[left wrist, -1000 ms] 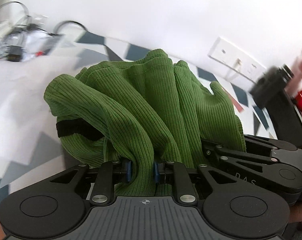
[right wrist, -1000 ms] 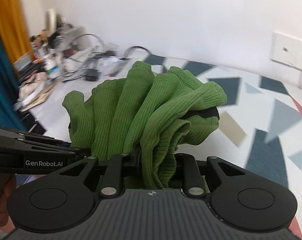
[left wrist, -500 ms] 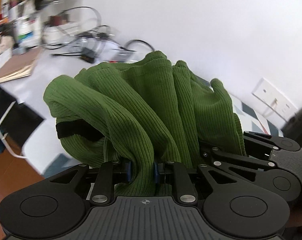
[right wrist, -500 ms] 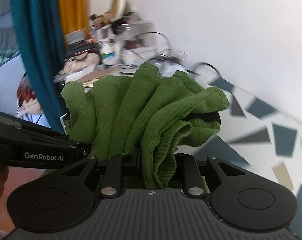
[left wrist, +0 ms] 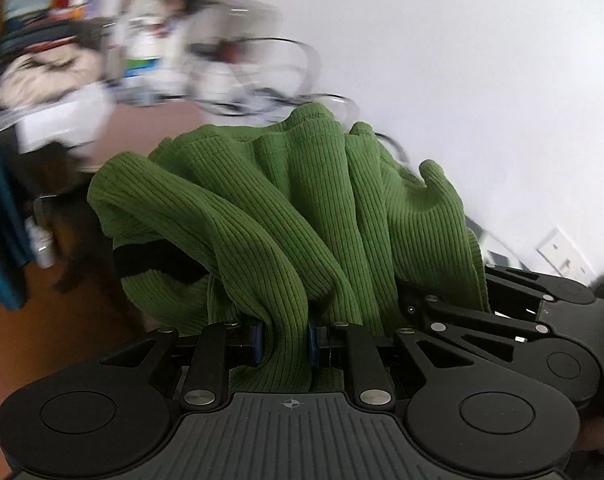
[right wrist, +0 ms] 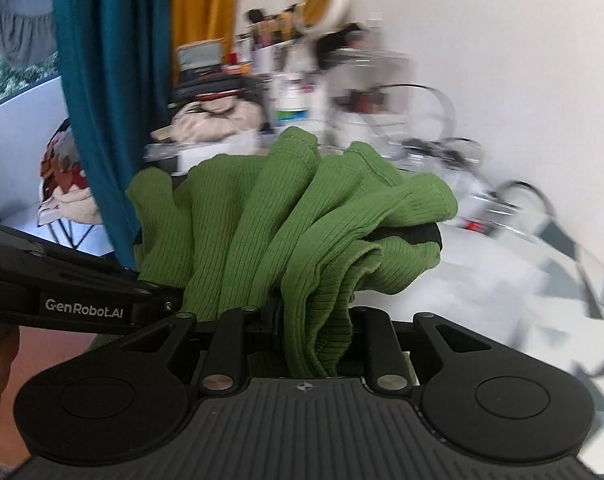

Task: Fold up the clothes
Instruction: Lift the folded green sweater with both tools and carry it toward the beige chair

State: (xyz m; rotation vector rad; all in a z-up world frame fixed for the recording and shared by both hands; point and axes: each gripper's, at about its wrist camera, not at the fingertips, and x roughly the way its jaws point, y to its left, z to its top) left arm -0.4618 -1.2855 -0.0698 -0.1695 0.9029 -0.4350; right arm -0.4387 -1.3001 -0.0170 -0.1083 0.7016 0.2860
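1. Mostly occluded: the green ribbed garment [left wrist: 286,216] bunches up in front of both lenses and fills the middle of each view, held in the air between the two grippers.
2. Left gripper [left wrist: 285,338] is clenched on a fold of the garment; the blue pads press the cloth from both sides.
3. Right gripper [right wrist: 316,332] is also clamped on a fold. Its fingertips are buried in cloth, so the contact itself is hard to see.
4. A black band [left wrist: 154,262] on the garment peeks out from under a fold; what it belongs to can't be told.
5. The grippers sit close together, each visible at the edge of the other's view.
6. Background is motion-blurred: cluttered desk [right wrist: 230,92], cables [left wrist: 262,76], teal curtain [right wrist: 110,80], all smeared. A wall socket [left wrist: 562,256] is cut by the right gripper's body.
7. Versus 1 s ago: both grips and the garment's bunching are unchanged; the patterned surface has swung out of the left view, replaced by desk clutter and brown floor [left wrist: 34,340].
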